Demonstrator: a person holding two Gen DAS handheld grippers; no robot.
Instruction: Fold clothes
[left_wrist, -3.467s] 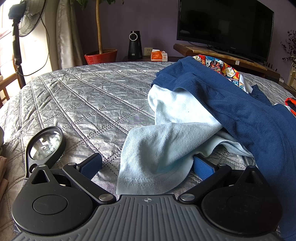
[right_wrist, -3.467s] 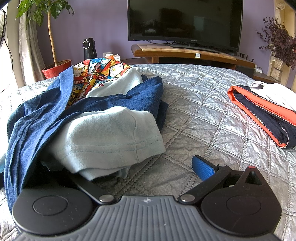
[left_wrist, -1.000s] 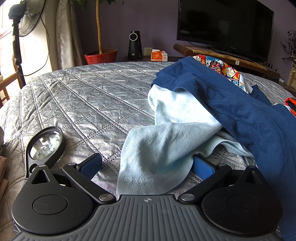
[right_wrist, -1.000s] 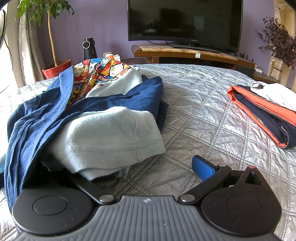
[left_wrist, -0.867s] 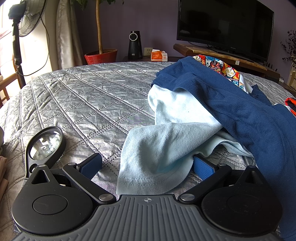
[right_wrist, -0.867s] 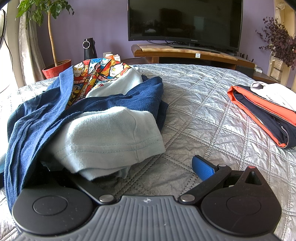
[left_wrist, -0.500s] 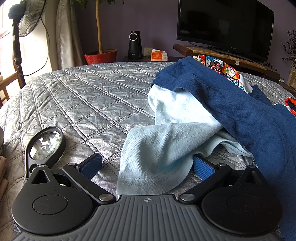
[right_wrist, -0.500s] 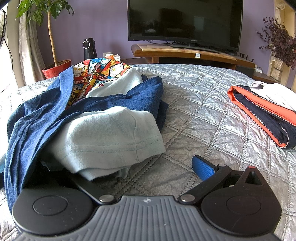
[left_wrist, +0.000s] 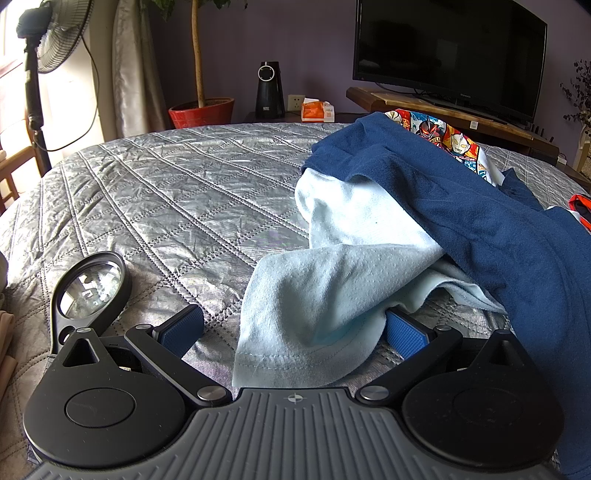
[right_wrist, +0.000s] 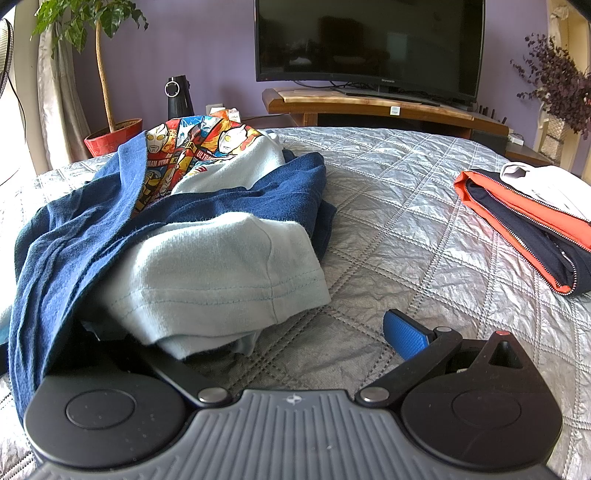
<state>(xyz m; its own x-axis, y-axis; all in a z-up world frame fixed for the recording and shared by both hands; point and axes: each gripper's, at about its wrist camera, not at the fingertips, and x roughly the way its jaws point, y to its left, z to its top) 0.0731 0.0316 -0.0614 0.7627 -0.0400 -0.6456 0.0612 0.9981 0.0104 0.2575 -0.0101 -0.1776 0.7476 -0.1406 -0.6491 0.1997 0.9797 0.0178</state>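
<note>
Honestly, nothing had changed over the last few seconds, every earlier shot matched this one.

Left wrist view: the left tongs (left_wrist: 293, 330) sat wide open, low on the bed (left_wrist: 166, 192), gripping nothing. The hem of the light blue shirt (left_wrist: 325, 299) lay draped in the gap between the fingers (left_wrist: 183, 328), covering part of the right-hand one, but they weren't pinched on it. The navy garment (left_wrist: 480, 221) was slung over the shirt, with the cartoon-print piece (left_wrist: 439, 134) peeking out behind. A magnifying glass (left_wrist: 90, 282) lay just beside the left finger.

Right wrist view: the right tongs (right_wrist: 280, 336) were also spread wide and held nothing. One finger (right_wrist: 404, 334) was on bare quilt, the other hidden under the pale shirt's sleeve (right_wrist: 221, 273) and the navy cloth. A folded orange and navy jacket (right_wrist: 524, 229) sat well apart at the right.

My read: the pile was untouched, so folding hadn't really started, and both tongs looked staged to close on the light blue shirt.
</note>
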